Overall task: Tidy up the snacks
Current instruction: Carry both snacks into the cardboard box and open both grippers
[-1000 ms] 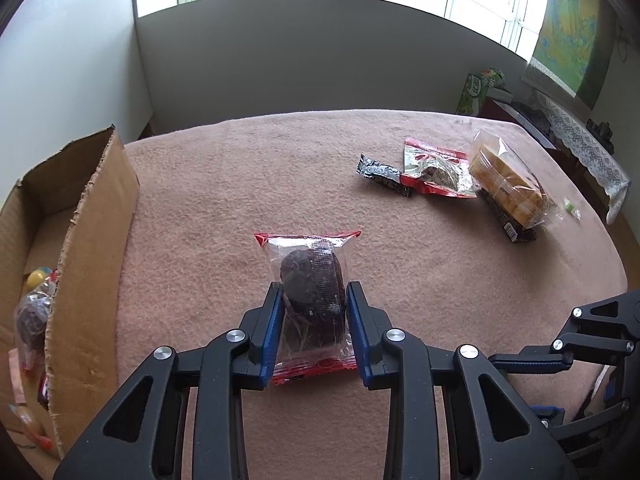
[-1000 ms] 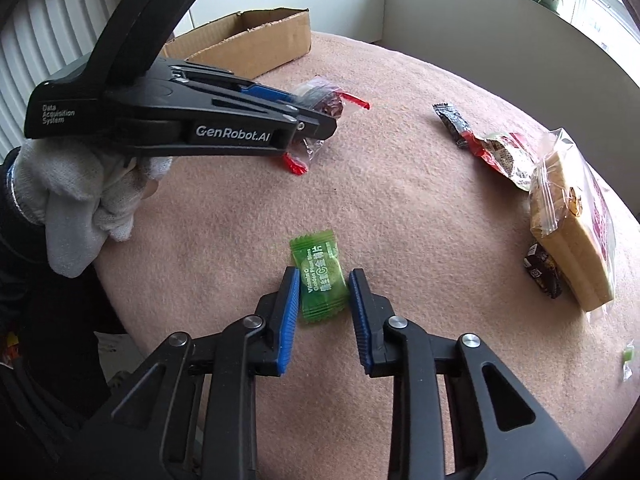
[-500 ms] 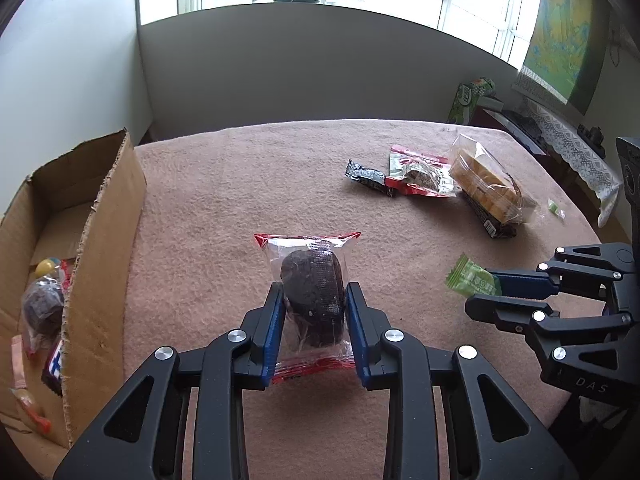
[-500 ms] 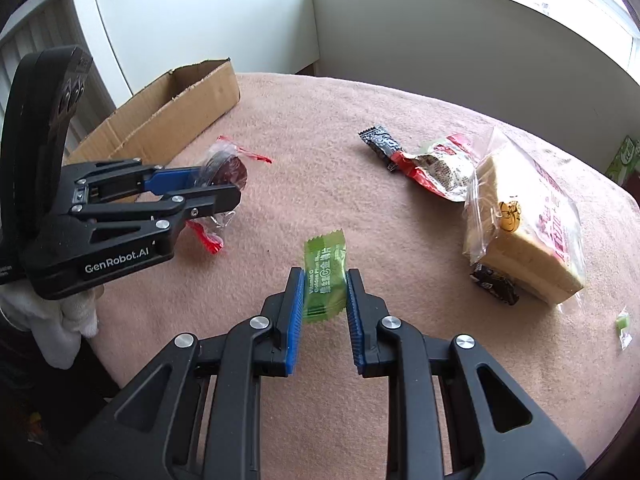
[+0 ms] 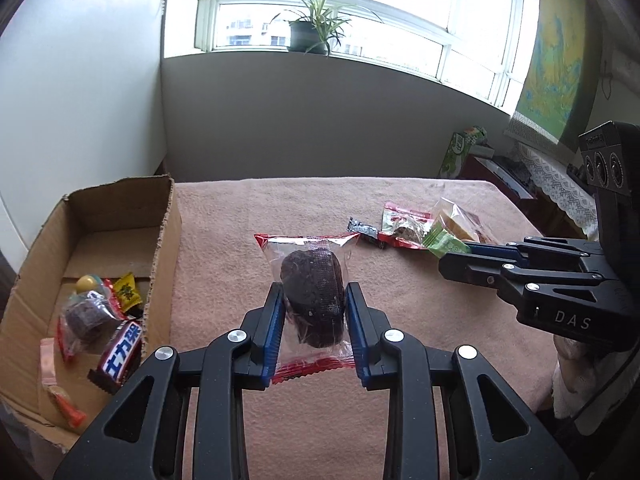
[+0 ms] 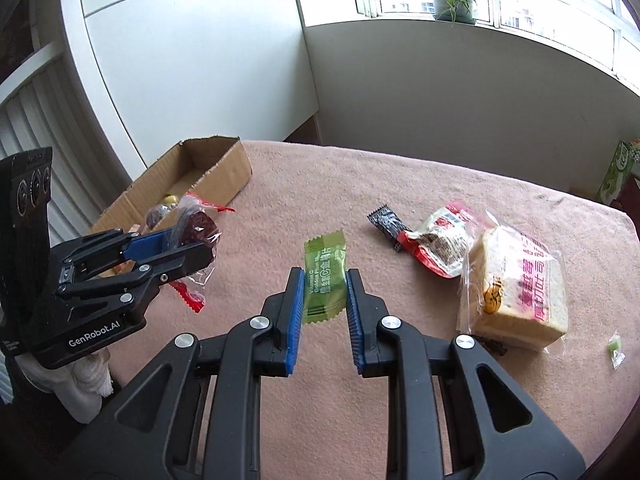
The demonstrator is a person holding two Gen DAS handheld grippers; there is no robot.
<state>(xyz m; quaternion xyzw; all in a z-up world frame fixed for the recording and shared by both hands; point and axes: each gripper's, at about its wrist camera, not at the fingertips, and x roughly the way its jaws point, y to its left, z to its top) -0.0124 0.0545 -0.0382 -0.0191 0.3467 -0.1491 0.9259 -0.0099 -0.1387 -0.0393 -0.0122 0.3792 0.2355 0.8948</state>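
Both loads have come up off the table since 1 s ago: left gripper (image 5: 314,312) pinching brownie pack (image 5: 312,296), right gripper (image 6: 324,296) pinching green candy (image 6: 323,280). Cardboard box (image 5: 160,240) at 9 o'clock; drop-off prob next.

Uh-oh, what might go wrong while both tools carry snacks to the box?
The left tool pinches the chocolate cake packet by slippery wrapper, so it might slide out. The right tool holds the green candy close beside it; heading for the cardboard box together, they may bump.
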